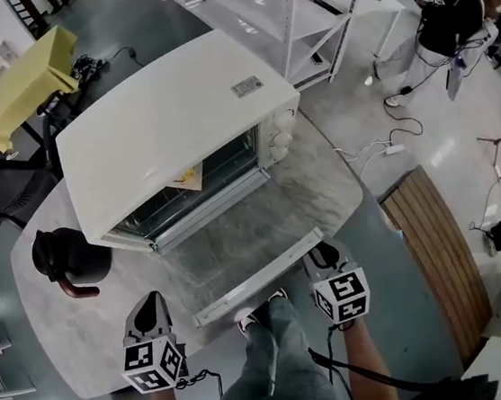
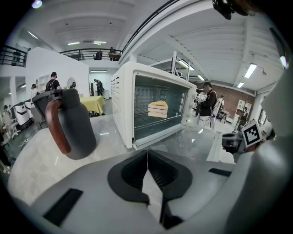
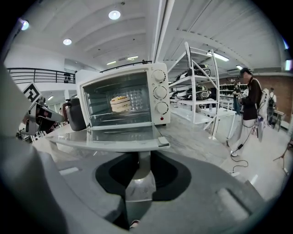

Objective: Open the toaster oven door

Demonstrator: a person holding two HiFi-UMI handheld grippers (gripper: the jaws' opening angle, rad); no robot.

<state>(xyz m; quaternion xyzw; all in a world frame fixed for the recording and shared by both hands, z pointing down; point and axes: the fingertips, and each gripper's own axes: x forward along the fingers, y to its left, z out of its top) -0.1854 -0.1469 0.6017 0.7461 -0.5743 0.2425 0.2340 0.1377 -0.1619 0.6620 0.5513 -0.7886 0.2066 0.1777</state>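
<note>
The white toaster oven (image 1: 176,113) stands on a marble table (image 1: 69,344) with its glass door (image 1: 239,250) folded down flat. The door's handle bar (image 1: 260,279) lies toward me. A yellow layered food item (image 3: 120,103) rests on the rack inside. My right gripper (image 1: 323,253) hovers just past the handle's right end, open and holding nothing. In the right gripper view the door edge (image 3: 114,142) sits just above the right gripper (image 3: 139,167). My left gripper (image 1: 148,311) is at the table's near left, shut and empty, pointing at the oven opening (image 2: 158,114).
A black kettle (image 1: 67,258) with a brown handle stands left of the oven. A metal shelving rack (image 1: 299,7) and a standing person (image 1: 449,7) are beyond the table. A wooden bench (image 1: 434,253) lies to the right, with cables on the floor.
</note>
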